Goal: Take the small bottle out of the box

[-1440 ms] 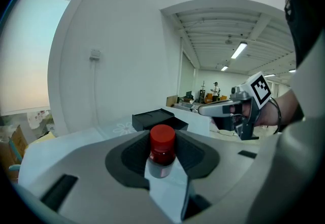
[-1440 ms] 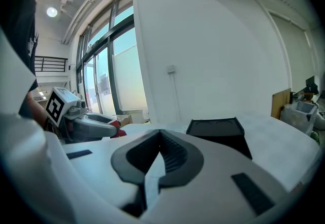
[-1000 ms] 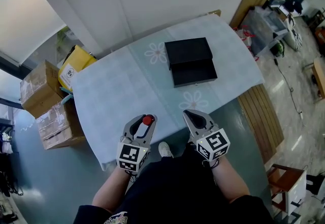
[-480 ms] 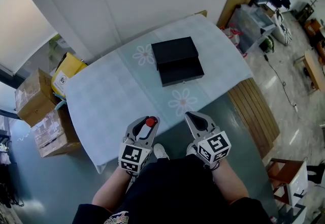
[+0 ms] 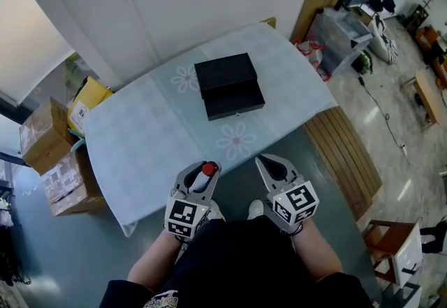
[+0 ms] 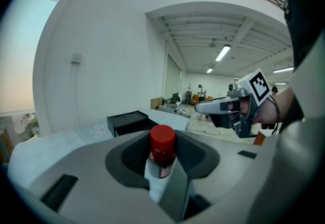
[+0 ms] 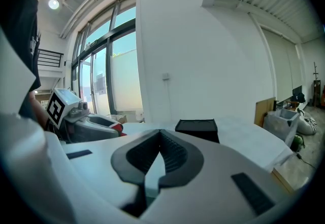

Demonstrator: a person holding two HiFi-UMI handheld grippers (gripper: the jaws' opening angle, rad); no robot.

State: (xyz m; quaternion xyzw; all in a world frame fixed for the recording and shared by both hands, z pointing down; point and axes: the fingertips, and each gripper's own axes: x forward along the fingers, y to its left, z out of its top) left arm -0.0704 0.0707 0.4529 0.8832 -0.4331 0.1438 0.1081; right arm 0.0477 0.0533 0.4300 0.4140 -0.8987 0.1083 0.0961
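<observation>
A small bottle [image 5: 207, 169] with a red cap [image 6: 162, 139] is clamped between the jaws of my left gripper [image 5: 200, 172], which is shut on it. The left gripper hangs in front of the near edge of the pale blue table [image 5: 140, 139], over the floor. The black box [image 5: 228, 85] lies on the far middle of the table, its lid part beside its tray part; it also shows in the left gripper view as the box [image 6: 131, 122]. My right gripper [image 5: 271, 168] is level with the left one, shut, with nothing held; its jaws meet at the tips [image 7: 158, 159].
Cardboard boxes [image 5: 52, 153] and a yellow bag [image 5: 87, 100] stand on the floor left of the table. A slatted wooden bench [image 5: 346, 153] lies at its right, with a clear storage bin [image 5: 342, 31] beyond. A white wall runs behind the table.
Both grippers have drawn back from the table's near edge and now hang over the floor; the table and box sit farther away. The bottle stays in the left jaws.
</observation>
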